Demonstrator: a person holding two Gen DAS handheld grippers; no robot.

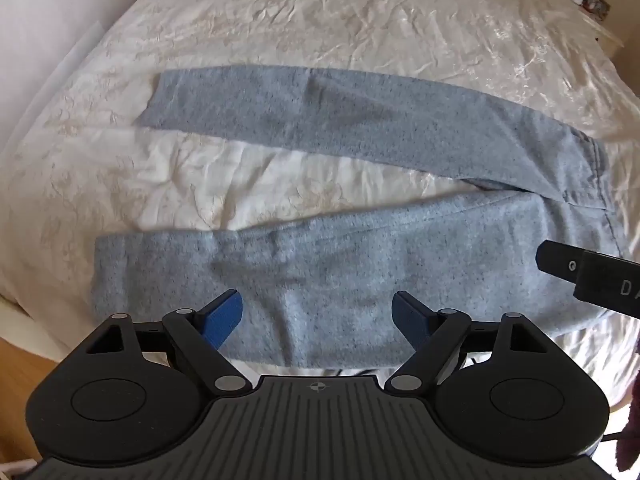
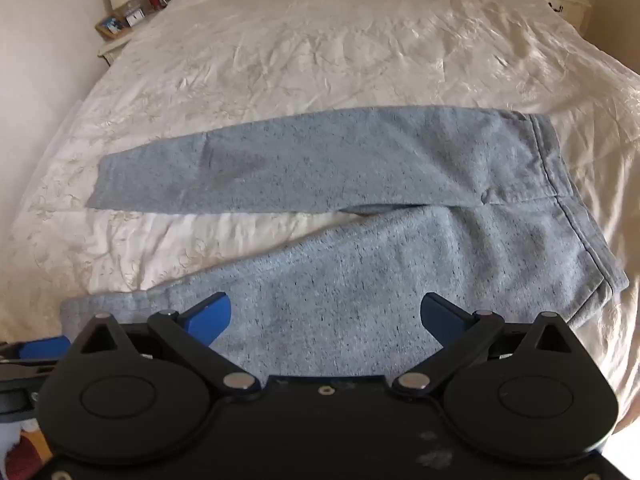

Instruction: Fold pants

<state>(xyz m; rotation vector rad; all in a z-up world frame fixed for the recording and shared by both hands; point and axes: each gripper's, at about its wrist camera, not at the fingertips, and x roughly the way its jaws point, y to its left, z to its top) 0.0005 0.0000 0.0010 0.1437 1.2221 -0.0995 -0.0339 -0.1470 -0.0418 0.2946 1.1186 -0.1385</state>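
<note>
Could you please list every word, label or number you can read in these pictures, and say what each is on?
"DA": white letters on the right tongs' black body, cut off by the picture's edge.
Items on the nightstand: too small and blurred to read.
Pants: no text visible.

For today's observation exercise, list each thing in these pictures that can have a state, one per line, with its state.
Pants: unfolded, lying flat on the bed, legs spread apart in a V.
Left tongs: open, above the nearer leg, holding nothing.
Right tongs: wide open, above the nearer leg, holding nothing.
Bedspread: spread out, wrinkled.
</note>
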